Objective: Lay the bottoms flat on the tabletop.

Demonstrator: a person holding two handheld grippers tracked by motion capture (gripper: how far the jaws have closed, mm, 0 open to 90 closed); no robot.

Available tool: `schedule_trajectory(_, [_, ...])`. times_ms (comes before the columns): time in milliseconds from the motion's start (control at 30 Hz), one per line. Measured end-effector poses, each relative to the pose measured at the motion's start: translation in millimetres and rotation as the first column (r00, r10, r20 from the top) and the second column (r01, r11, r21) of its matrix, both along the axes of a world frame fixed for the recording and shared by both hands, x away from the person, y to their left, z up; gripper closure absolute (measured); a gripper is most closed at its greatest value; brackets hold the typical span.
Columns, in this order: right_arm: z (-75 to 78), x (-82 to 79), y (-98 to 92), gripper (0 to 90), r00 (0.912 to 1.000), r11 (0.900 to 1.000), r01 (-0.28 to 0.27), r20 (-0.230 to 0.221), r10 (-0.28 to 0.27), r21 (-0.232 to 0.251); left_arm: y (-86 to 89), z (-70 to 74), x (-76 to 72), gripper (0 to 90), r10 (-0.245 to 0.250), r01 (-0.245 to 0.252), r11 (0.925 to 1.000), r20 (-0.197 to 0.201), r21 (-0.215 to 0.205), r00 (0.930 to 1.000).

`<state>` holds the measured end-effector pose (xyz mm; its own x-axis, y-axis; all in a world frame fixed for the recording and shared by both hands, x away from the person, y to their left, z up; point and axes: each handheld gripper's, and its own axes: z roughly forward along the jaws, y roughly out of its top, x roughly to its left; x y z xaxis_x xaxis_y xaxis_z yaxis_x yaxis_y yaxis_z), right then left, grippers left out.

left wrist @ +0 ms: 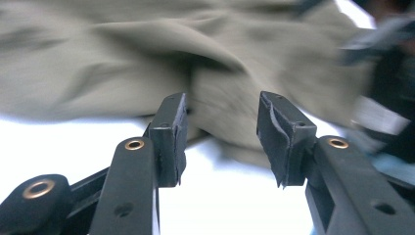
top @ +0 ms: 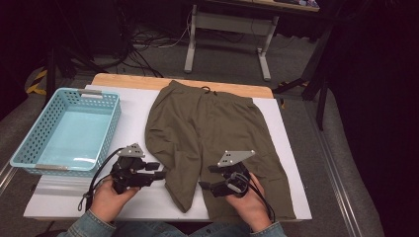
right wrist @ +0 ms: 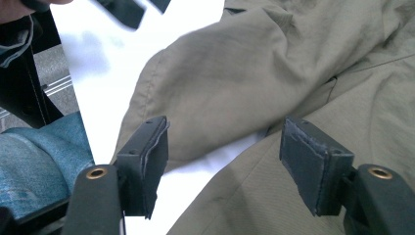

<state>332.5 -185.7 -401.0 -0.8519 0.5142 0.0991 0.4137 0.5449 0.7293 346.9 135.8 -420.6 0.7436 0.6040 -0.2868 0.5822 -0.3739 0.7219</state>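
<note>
Jaws of left gripper [left wrist: 221,142] stand apart, nothing between the pads; olive fabric lies just past the tips over white surface. View is motion-blurred. In the high view the left gripper [top: 157,170] points right, tips just beside the left leg edge of the olive-green shorts [top: 212,133], not touching as far as visible. Left hand [top: 111,197] holds it from below, cable looping off to the left.

Right gripper [right wrist: 222,169] jaws also apart, not pinching anything; between them sits a strip of white surface and the gap between the two legs of the shorts [right wrist: 274,73], left leg folded over above, right leg flat below. In the high view the right gripper [top: 207,177] hovers over the right leg, tips pointing left toward the crotch gap; right hand [top: 249,202] behind it.

Shorts lie spread on the white table [top: 291,163], waistband with drawstring at far edge, legs toward the person. Light blue perforated basket [top: 34,133] sits at table's left, well apart from shorts. Denim sleeves at bottom edge.
</note>
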Motion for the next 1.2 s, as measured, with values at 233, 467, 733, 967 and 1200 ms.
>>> schedule_trajectory(233, [-0.2, 0.2, 0.0, 35.7, 1.0, 1.0, -0.001, 0.0, 0.001, 0.0, -14.0, -24.5, 19.9, 60.1, 0.034, -0.027, 0.9942, -0.06, 0.104, 0.9976])
schedule_trajectory(467, [-0.4, -0.6, -2.1, 35.7, 1.0, 1.0, 0.0, -0.002, 0.0, 0.0, -37.1, -33.4, 16.2, 78.1, 0.01, -0.006, 0.9697, -0.013, 0.244, 0.9999])
schedule_trajectory(733, [-1.4, -0.4, 2.6, 35.9, 0.9998, 1.0, -0.017, -0.009, 0.017, -0.012, -6.1, -15.7, -0.8, 88.6, 0.052, -0.051, 0.9812, 0.001, 0.186, 0.9987])
schedule_trajectory(967, [-6.0, 2.7, 17.0, 36.5, 0.9972, 0.997, -0.066, -0.036, 0.065, -0.033, 41.9, -9.7, -38.1, 88.6, 0.174, -0.184, 0.9603, 0.067, 0.209, 0.9825])
schedule_trajectory(1200, [-11.6, 4.5, 31.2, 37.3, 0.9927, 0.992, -0.107, -0.063, 0.103, -0.062, 76.7, -8.3, -58.2, 88.4, 0.285, -0.293, 0.935, 0.066, 0.2, 0.9562])
